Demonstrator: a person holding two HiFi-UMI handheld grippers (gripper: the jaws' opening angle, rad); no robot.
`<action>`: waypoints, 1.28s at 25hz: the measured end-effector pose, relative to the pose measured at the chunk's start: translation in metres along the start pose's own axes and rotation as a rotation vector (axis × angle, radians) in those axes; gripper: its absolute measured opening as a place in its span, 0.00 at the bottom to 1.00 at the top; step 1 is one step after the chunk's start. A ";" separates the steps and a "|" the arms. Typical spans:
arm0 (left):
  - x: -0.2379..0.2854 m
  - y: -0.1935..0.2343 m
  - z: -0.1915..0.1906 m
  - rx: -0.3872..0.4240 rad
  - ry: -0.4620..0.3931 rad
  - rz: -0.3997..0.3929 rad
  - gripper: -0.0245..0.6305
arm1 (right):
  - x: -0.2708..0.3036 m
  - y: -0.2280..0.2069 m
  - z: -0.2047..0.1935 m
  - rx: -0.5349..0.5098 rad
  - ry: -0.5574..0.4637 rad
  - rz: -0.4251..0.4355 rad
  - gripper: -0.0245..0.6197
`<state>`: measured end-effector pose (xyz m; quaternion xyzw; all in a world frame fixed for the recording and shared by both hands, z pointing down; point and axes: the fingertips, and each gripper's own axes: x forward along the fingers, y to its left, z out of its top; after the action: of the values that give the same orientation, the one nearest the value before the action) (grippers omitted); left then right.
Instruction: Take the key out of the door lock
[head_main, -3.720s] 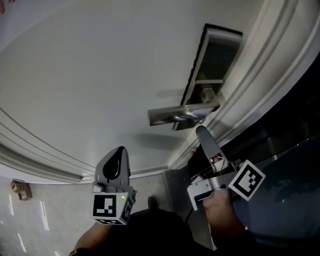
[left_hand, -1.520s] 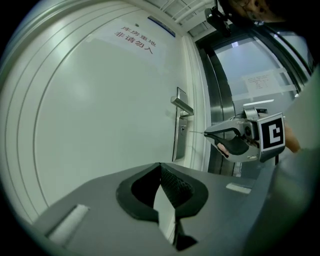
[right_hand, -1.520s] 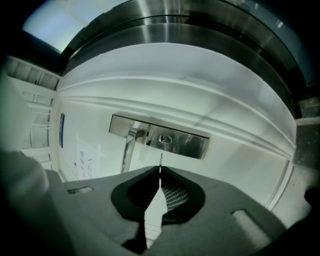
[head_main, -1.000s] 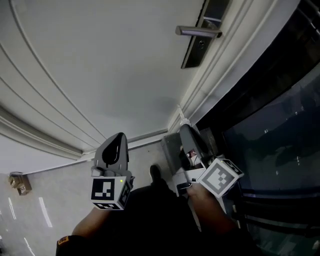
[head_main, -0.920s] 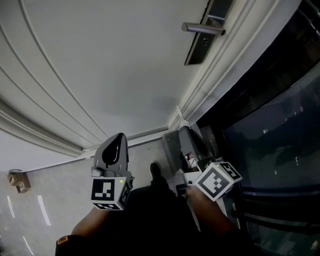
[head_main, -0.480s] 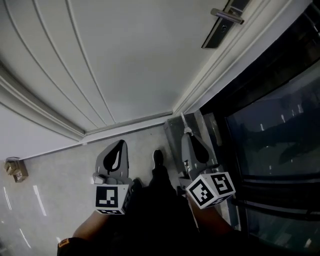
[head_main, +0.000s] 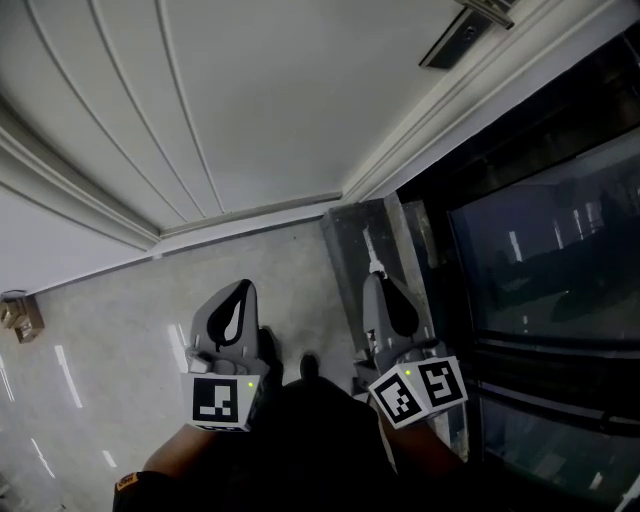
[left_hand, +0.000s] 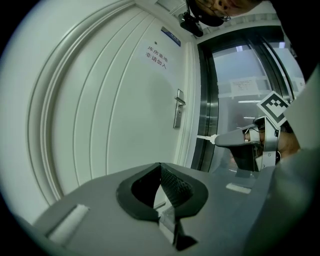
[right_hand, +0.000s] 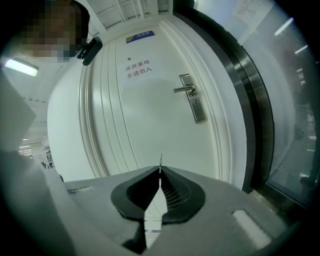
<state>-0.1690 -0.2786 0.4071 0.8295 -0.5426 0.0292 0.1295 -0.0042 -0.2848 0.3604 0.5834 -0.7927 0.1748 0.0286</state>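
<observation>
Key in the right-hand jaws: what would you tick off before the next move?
1. Key pinched in the right gripper: ok, jaws shut on it, tip poking out.
2. Key clear of the door lock: ok, well apart from it.
3. Left gripper free: ok, jaws shut with nothing between them.
4. Firmness of the hold on the key: cannot tell.

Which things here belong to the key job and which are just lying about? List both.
Job: key, pinched in the shut right gripper; door lock plate; lever handle.

Lying about: door notice; small brown object; glass panel; left gripper, shut and empty.
</observation>
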 end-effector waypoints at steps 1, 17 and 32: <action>-0.002 -0.002 -0.004 -0.003 0.006 -0.002 0.07 | -0.004 0.000 -0.004 -0.007 0.004 -0.001 0.04; -0.078 -0.109 -0.040 0.012 -0.016 0.021 0.07 | -0.134 -0.027 -0.041 -0.055 -0.022 0.041 0.04; -0.204 -0.228 -0.059 0.044 -0.041 0.157 0.07 | -0.294 -0.043 -0.049 -0.065 -0.110 0.164 0.04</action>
<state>-0.0404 0.0038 0.3839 0.7875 -0.6076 0.0342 0.0976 0.1214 -0.0117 0.3439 0.5238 -0.8435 0.1184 -0.0102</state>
